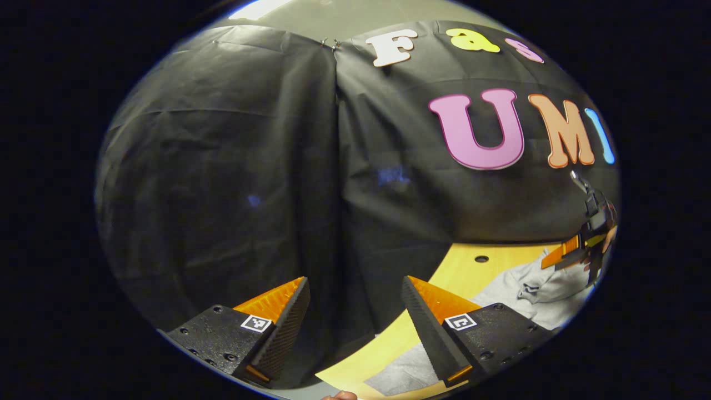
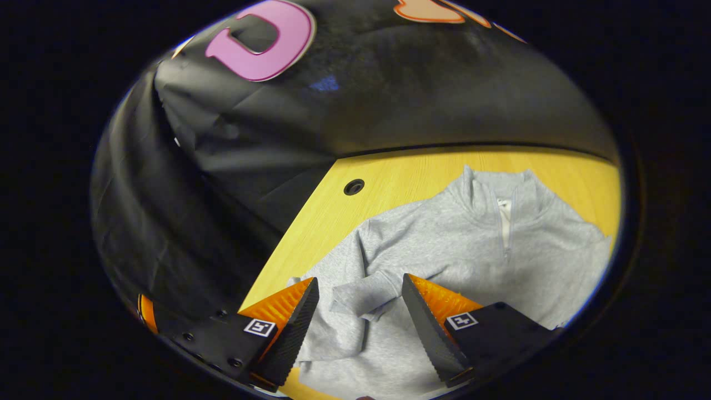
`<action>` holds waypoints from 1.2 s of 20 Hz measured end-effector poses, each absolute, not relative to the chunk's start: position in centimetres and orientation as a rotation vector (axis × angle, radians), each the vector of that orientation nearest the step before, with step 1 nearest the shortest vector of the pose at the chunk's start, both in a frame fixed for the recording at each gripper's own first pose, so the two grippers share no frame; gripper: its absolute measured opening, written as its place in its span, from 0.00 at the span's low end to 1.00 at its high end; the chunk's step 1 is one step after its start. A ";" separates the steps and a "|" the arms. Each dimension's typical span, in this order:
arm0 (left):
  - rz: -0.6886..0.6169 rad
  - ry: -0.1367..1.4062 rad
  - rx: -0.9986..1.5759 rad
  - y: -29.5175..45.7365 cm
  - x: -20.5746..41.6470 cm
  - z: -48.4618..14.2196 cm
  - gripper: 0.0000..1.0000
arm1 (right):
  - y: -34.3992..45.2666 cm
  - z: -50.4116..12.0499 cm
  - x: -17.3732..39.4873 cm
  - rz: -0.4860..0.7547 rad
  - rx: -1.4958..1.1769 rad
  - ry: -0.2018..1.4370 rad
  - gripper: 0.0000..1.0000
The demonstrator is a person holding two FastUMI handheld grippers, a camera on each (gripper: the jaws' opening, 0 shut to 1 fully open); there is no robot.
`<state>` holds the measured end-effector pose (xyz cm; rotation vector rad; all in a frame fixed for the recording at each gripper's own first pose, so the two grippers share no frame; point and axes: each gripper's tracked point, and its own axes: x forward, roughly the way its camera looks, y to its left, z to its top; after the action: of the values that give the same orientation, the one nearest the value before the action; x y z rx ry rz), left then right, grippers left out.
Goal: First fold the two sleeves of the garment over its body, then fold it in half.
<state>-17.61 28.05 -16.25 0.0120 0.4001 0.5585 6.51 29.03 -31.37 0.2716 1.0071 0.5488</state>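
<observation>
A grey zip-neck sweatshirt [image 2: 477, 250] lies flat on the yellow wooden table [image 2: 400, 178], collar [image 2: 500, 191] toward the far edge. One sleeve [image 2: 366, 294] is folded across the body, its cuff lying between and beyond my right gripper's fingers. The right gripper [image 2: 360, 279] hovers open above that cuff, holding nothing. In the left gripper view, the left gripper [image 1: 354, 280] is open and empty, aimed past the table's edge at the black wall. The sweatshirt [image 1: 550, 289] lies to its right, and the right gripper [image 1: 589, 250] hangs over it at the far right.
A round cable hole [image 2: 354, 186] sits in the table near the sweatshirt's shoulder, also seen as the hole [image 1: 481, 259] in the left gripper view. Black cloth wall [image 1: 222, 166] hangs close behind the table [image 1: 461, 272] and beside it.
</observation>
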 end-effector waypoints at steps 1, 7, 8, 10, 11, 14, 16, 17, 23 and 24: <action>0.537 0.434 -0.005 27.5 -17.9 -17.8 1.00 | 28.6 -30.7 6.4 0.559 0.229 0.968 0.96; 0.408 0.660 -0.126 23.5 -19.9 -26.9 0.98 | 25.7 -25.9 6.1 0.590 0.055 0.759 0.96; 0.389 0.692 -0.154 22.8 -20.2 -28.1 0.97 | 25.4 -25.3 5.7 0.589 0.049 0.742 0.96; 0.373 0.762 -0.204 21.7 -21.2 -30.6 0.98 | 24.6 -24.5 5.3 0.586 0.050 0.731 0.96; 0.368 0.789 -0.223 21.3 -22.0 -31.4 0.98 | 24.1 -24.2 5.3 0.583 0.051 0.727 0.96; 0.369 0.847 -0.261 20.8 -23.2 -33.6 0.98 | 22.2 -23.6 5.3 0.564 0.033 0.710 0.96; 0.371 0.876 -0.276 20.6 -23.8 -34.6 0.98 | 20.9 -23.1 4.6 0.551 0.035 0.709 0.96; 0.369 0.890 -0.290 20.4 -23.9 -35.0 0.98 | 20.4 -23.1 4.4 0.545 0.039 0.714 0.96; 0.394 0.961 -0.332 19.8 -25.2 -37.3 0.97 | 18.2 -23.2 3.6 0.514 0.029 0.717 0.96; 0.398 0.974 -0.305 20.1 -25.3 -37.4 0.94 | 17.9 -23.1 3.5 0.512 0.027 0.713 0.96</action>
<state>-25.34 20.08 -37.35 -0.3052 0.9736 0.3980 3.55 17.91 -23.09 0.0271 0.7134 0.5118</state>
